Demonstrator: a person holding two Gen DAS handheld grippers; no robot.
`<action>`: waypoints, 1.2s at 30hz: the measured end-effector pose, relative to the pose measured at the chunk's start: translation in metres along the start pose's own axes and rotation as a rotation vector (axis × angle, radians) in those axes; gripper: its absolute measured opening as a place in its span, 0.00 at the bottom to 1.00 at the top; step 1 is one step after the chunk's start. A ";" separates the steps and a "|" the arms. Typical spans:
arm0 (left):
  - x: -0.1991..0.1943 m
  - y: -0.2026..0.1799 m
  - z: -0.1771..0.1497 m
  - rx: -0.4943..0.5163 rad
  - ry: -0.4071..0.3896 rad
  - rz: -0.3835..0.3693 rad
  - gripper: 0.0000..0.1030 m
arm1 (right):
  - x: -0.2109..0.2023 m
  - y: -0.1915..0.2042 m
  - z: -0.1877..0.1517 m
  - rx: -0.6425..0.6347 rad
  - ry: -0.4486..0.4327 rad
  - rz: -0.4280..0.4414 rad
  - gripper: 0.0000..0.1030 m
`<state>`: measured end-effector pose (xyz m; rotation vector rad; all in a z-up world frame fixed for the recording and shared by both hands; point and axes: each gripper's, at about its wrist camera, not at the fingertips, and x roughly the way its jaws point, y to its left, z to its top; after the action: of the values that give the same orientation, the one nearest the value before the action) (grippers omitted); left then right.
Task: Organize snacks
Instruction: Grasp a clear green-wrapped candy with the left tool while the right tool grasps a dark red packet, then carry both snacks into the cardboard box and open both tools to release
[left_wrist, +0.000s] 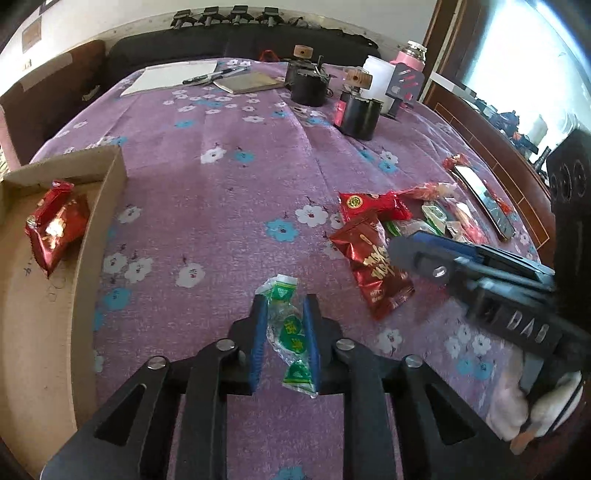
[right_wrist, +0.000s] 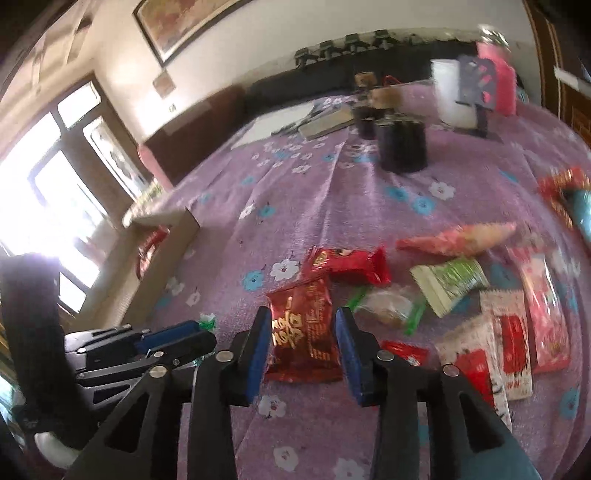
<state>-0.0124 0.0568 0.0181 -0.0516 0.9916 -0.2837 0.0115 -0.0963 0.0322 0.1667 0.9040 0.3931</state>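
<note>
My left gripper (left_wrist: 285, 317) is shut on a clear candy wrapper with green labels (left_wrist: 288, 332), held above the purple floral cloth. A cardboard box (left_wrist: 107, 206) at the left holds a red snack pack (left_wrist: 55, 229). My right gripper (right_wrist: 303, 332) is open, its blue pads on either side of a dark red snack pack (right_wrist: 303, 332) lying on the cloth; this pack also shows in the left wrist view (left_wrist: 373, 266). A pile of red, green and white snack packs (right_wrist: 461, 295) lies to its right. The left gripper shows in the right wrist view (right_wrist: 173, 343).
Black jars with wooden stoppers (left_wrist: 358, 114), a white container (left_wrist: 376, 81), a pink flask (left_wrist: 410, 55), a notebook (left_wrist: 247, 82), paper and pens stand at the far side. A phone (left_wrist: 484, 199) lies at the right, near the wooden edge.
</note>
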 end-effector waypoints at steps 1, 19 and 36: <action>0.006 -0.002 -0.001 -0.004 0.021 -0.003 0.32 | 0.004 0.003 0.001 -0.012 0.014 -0.014 0.39; -0.054 0.026 -0.027 -0.069 -0.064 -0.094 0.15 | 0.032 0.028 -0.004 -0.085 0.062 -0.102 0.58; -0.134 0.143 -0.017 -0.211 -0.173 -0.009 0.16 | -0.017 0.071 0.002 -0.113 -0.035 -0.121 0.36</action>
<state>-0.0648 0.2306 0.0937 -0.2686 0.8467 -0.1781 -0.0145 -0.0378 0.0672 0.0151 0.8510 0.3270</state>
